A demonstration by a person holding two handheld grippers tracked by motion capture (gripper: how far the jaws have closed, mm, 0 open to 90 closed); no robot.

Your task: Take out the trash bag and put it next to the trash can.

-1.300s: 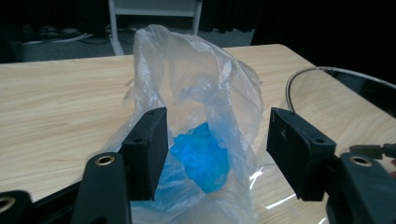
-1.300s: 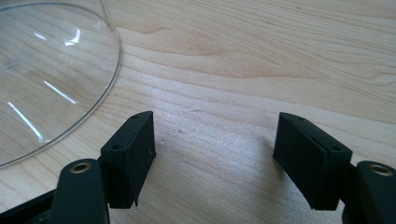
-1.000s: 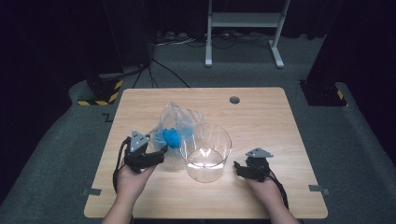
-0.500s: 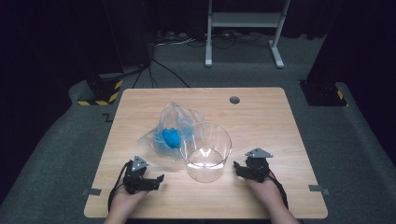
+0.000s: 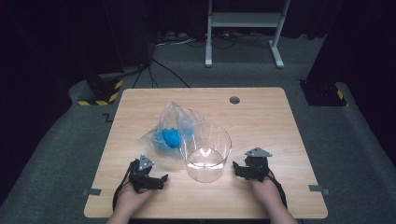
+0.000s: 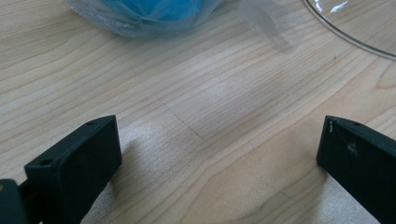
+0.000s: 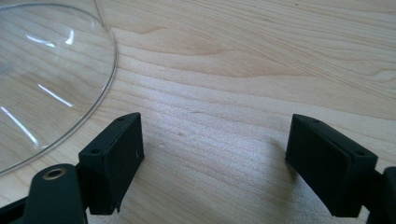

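Observation:
A clear plastic bag (image 5: 180, 122) with a blue lump (image 5: 171, 137) inside lies left of centre on the wooden table (image 5: 261, 116). A clear round container (image 5: 206, 150) stands upright against the bag's right side. My left gripper (image 5: 161, 179) rests low at the front left, short of the bag. Its jaws have just been opening and stand wide with nothing between them (image 6: 219, 154); the bag (image 6: 149, 14) and the container's rim (image 6: 355, 32) lie ahead. My right gripper (image 5: 238, 169) sits just right of the container (image 7: 46, 79); its jaws have also just been opening and hold nothing (image 7: 215, 149).
A round cable hole (image 5: 234, 100) sits near the table's far edge. Behind the table stand a white frame (image 5: 243, 28) and a yellow-black striped block (image 5: 100, 95) on the floor, with cables nearby. Bare wood lies right of the container and along the front edge.
My left hand has come down and back from the bag's near edge to the table's front left, jaws wider. The bag has settled lower. The right hand has stayed put.

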